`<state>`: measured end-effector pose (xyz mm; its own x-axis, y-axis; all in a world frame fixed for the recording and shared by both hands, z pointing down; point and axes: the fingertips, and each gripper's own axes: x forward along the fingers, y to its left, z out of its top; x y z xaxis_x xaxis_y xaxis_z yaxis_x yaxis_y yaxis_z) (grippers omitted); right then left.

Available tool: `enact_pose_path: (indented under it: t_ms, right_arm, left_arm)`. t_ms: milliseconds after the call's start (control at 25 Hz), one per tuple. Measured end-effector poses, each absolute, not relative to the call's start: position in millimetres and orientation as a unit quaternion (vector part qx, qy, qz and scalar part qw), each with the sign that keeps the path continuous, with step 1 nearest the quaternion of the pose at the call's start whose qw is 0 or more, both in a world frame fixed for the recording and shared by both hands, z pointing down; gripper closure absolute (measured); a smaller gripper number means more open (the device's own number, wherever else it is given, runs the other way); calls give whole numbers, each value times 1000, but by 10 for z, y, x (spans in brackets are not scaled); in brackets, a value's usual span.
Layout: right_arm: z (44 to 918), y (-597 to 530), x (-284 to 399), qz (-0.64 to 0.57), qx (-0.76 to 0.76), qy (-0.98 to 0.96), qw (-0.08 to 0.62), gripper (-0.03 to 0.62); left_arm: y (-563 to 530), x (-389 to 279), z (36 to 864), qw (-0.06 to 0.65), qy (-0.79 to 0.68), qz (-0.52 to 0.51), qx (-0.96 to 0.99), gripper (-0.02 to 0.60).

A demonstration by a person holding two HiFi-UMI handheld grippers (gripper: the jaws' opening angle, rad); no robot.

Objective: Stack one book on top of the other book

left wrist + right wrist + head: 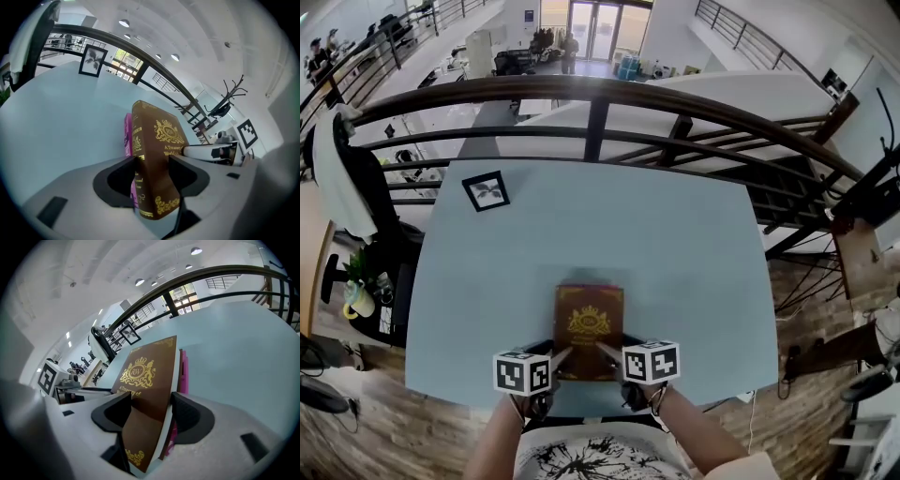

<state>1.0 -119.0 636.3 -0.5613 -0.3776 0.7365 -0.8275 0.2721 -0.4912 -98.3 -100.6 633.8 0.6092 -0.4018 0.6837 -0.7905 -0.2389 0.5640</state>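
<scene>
Gripping the brown book (589, 330) at its near edge with left gripper (557, 357) and right gripper (610, 354), jaws squeezed on it, right over the pink book (127, 136) on the bench (675, 244). Hold flat, line up edges, lower gently, then let go together.

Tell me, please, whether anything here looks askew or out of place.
Nothing stands out. The brown book lies flat on the pink book, edges roughly lined up, with the left gripper and right gripper each clamped on a near corner.
</scene>
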Motion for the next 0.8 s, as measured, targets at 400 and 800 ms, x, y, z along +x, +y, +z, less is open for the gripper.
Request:
enact_pose_path:
  t_ms: [400, 800]
  right_arm:
    - [6517, -1196, 44, 447, 407, -750, 268, 330]
    - [6283, -1247, 129, 405, 457, -750, 255, 318]
  left_arm:
    - [-1016, -959, 6479, 483, -390, 208, 756, 357]
    - [-1095, -1122, 6210, 403, -421, 228, 780, 368]
